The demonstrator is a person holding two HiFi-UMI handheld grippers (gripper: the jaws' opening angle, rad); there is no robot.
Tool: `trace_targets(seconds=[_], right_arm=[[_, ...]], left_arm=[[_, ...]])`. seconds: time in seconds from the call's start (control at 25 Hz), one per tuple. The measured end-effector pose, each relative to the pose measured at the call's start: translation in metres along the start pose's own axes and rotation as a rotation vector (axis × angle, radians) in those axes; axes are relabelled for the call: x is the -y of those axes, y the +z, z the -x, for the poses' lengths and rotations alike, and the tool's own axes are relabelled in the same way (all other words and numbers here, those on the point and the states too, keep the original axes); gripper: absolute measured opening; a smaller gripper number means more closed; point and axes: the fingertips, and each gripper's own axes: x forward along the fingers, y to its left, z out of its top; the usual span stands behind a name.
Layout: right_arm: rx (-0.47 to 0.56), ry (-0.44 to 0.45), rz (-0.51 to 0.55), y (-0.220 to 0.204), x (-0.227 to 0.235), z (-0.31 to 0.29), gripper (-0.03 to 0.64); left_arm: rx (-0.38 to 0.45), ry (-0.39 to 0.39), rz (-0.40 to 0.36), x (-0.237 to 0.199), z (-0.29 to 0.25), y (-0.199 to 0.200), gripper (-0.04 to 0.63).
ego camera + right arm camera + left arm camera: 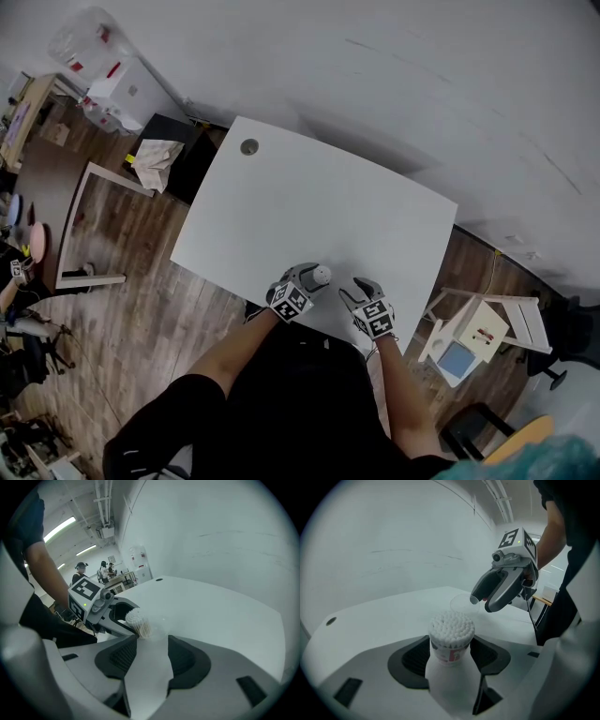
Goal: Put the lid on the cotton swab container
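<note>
White swab heads pack the open mouth of the cotton swab container (450, 641), a pale tub with a red-printed label. It sits between the jaws of the left gripper (312, 278), whose dark pads press on its two sides, so the tub is clamped with no lid on it. The head view places this grip over the near edge of the white table (309, 202), close in front of the person. The right gripper view shows the tub leaning, its swab end tipped up and to the left. The right gripper (482, 603) hovers just beside it, its marker cube (516, 540) on top and a bare forearm behind it. Its jaws stand well apart and nothing is pressed between them. The lid (462, 603) is a faint clear disc on the tabletop right at this gripper's fingertips. It is too transparent to tell whether a fingertip touches it, and in the right gripper view it is only a glint ahead of the parted pads. Farther back on the table, near its far left corner, is a round grey cable hole (248, 146). Wooden floor (141, 309) spreads out to the left of the table.
</note>
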Motion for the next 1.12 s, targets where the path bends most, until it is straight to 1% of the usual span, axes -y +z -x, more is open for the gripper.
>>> trace_targets(seconds=[0.08, 0.2, 0.4, 0.52, 0.6, 0.68, 0.8, 0.88, 1.12], right_arm=[[0.009, 0.002, -0.013, 0.000, 0.002, 0.000, 0.201], [0.029, 0.023, 0.006, 0.006, -0.003, -0.003, 0.201], [0.071, 0.014, 0.004, 0.012, -0.002, 0.002, 0.199], [0.116, 0.020, -0.047, 0.023, 0.000, 0.010, 0.199], [0.161, 0.045, -0.092, 0.033, -0.002, 0.014, 0.198], [0.191, 0.069, -0.095, 0.040, -0.007, 0.016, 0.195], [0.211, 0.088, -0.095, 0.044, -0.013, 0.018, 0.170], [0.226, 0.102, -0.131, 0.048, -0.013, 0.018, 0.116], [0.246, 0.138, -0.183, 0.054, -0.020, 0.016, 0.109]], left_arm=[[0.001, 0.002, 0.002, 0.000, 0.000, 0.000, 0.273], [0.001, 0.008, 0.008, -0.001, 0.001, -0.003, 0.273], [-0.002, 0.020, 0.018, 0.001, 0.002, -0.002, 0.270], [-0.002, 0.014, 0.014, 0.003, 0.002, 0.002, 0.270], [-0.002, 0.017, 0.019, 0.003, 0.002, 0.002, 0.269], [-0.002, 0.023, 0.032, 0.004, 0.002, 0.000, 0.268], [0.001, 0.029, 0.049, 0.007, 0.001, -0.002, 0.267], [0.003, 0.031, 0.052, 0.007, 0.001, -0.002, 0.265], [0.008, 0.028, 0.069, 0.008, 0.005, -0.001, 0.265]])
